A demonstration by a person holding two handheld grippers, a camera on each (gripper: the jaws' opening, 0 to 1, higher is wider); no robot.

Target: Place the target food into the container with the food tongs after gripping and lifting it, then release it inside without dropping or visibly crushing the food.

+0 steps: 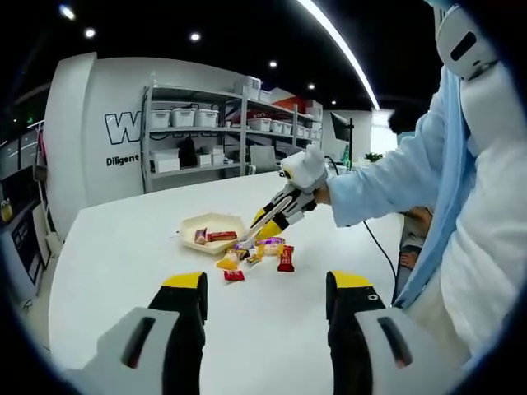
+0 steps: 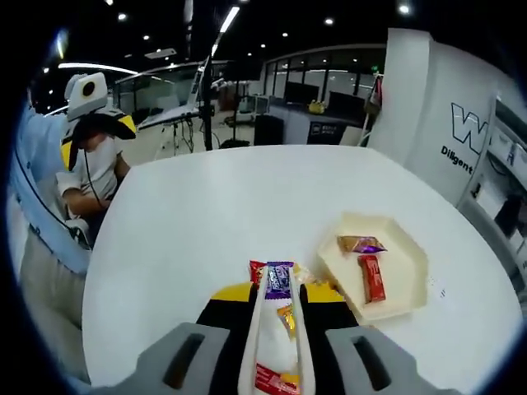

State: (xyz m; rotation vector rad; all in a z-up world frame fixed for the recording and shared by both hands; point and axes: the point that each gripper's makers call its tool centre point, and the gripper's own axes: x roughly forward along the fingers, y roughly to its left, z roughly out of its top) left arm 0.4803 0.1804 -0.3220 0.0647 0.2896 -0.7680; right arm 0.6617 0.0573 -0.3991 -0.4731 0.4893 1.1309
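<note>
Now, in the left gripper view, the left gripper (image 1: 266,306) hangs above the near part of the white table (image 1: 123,255) with its black, yellow-tipped jaws set wide apart and nothing between them. Beyond it, near the table's middle, sits a shallow cream tray (image 1: 203,222) holding a red packet (image 1: 221,236) and a smaller dark one beside it. Just right of the tray lies a loose heap of wrapped snacks (image 1: 262,251), with a red packet at its near edge and another at its right end. The right gripper (image 1: 284,210), held by a person in a pale blue and white sleeve (image 1: 387,185), reaches down from the right of the tray, and the white food tongs (image 1: 257,226) it carries slant down to the heap, their tips at a purple-wrapped candy (image 1: 244,244). Metal shelves (image 1: 222,132) with white bins stand behind the table against the wall. In the right gripper view, that gripper's (image 2: 280,309) jaws are drawn in narrow, pressing the two white arms of the food tongs (image 2: 272,346) together. At the tongs' tips is the purple-wrapped candy (image 2: 279,281), just left of the tray (image 2: 403,271); whether it is lifted off the table I cannot tell. Inside the tray lie a red packet (image 2: 372,277) and a brown-and-purple packet (image 2: 359,244) beyond it. More snacks show between and under the tong arms. The left gripper (image 2: 92,111) appears far to the left of the tray, past the table's edge.
</note>
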